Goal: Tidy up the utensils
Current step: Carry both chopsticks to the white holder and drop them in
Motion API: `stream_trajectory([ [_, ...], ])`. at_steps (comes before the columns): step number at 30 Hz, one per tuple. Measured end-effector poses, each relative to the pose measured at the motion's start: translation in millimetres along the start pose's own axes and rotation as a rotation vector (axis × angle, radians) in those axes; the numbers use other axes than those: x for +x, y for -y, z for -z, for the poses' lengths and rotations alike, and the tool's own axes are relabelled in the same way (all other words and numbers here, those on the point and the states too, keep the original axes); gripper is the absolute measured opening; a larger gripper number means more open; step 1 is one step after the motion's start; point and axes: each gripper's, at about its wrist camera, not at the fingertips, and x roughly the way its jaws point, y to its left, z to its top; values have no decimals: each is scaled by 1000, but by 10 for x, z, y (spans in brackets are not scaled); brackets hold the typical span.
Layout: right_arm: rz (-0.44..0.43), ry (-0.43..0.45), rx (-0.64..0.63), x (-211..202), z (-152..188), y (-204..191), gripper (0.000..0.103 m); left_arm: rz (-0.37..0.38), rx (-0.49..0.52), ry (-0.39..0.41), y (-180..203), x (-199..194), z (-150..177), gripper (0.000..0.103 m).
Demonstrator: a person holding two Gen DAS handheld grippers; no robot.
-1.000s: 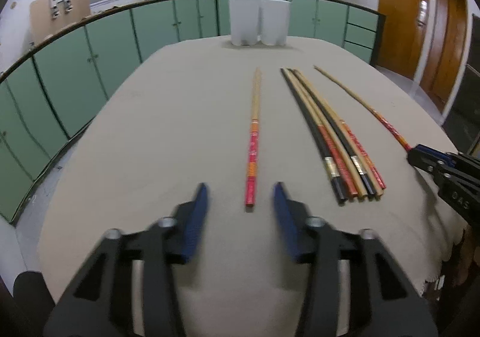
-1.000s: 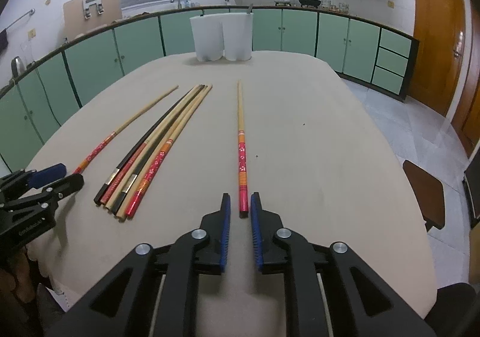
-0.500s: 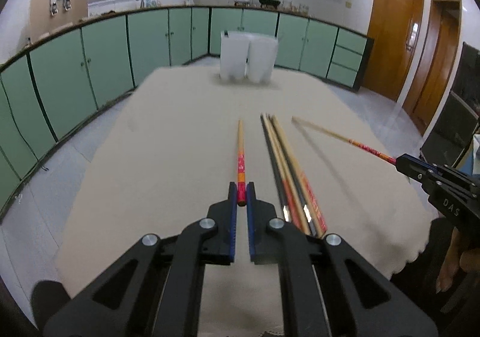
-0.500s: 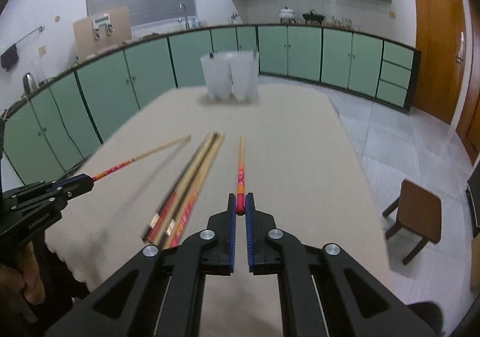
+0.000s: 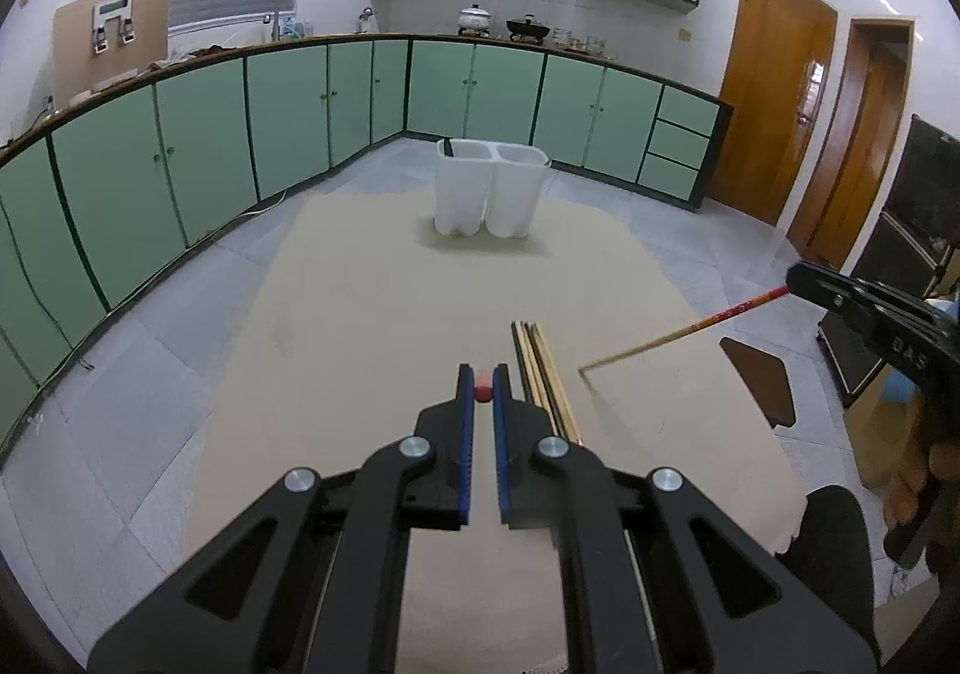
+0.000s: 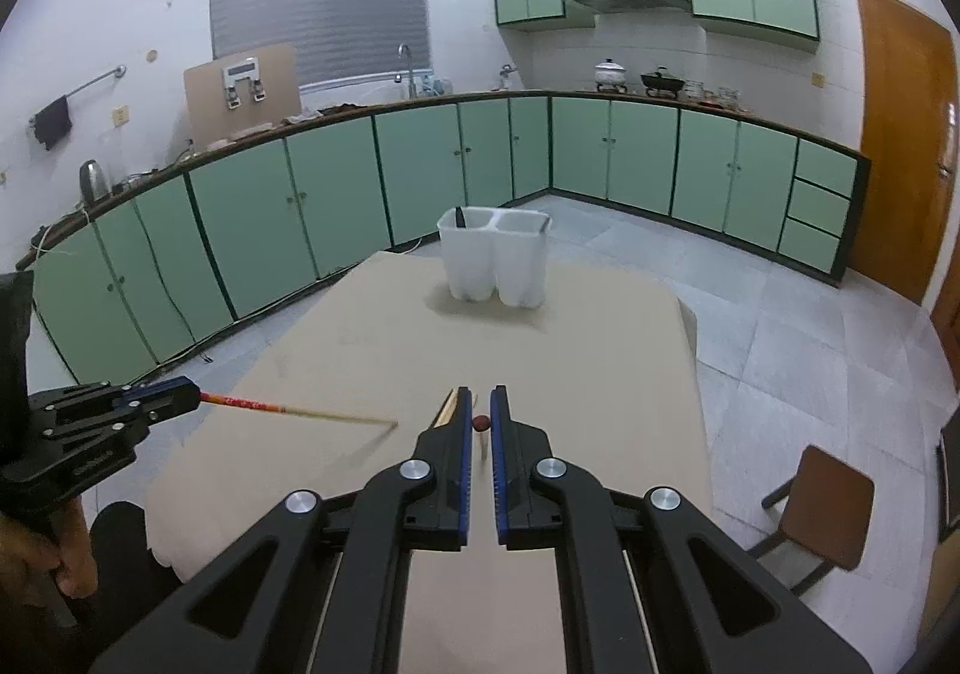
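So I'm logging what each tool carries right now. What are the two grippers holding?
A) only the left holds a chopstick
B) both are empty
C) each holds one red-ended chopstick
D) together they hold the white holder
C: the left gripper is shut on a chopstick seen end-on, and the right gripper is shut on another chopstick, whose length shows in the left view.

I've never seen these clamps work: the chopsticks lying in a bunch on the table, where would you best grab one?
Probably take an outer stick of the bunch by its near end, from above, fingers astride it. They lie flat and packed side by side, so only an outer one has a free side. The left gripper holds its red-tipped chopstick by the end likewise.
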Motion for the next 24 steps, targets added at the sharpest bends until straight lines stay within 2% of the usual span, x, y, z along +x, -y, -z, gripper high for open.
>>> stream_trajectory([
  [10, -48, -112, -27, 318, -595, 153, 6, 78, 9, -54, -125, 121, -586, 5],
  [16, -72, -172, -36, 410, -875, 176, 6, 85, 37, -56, -151, 175, -882, 5],
  [24, -74, -172, -76, 396, -1381, 138, 6, 108, 47, -87, -199, 287, -1333, 5],
])
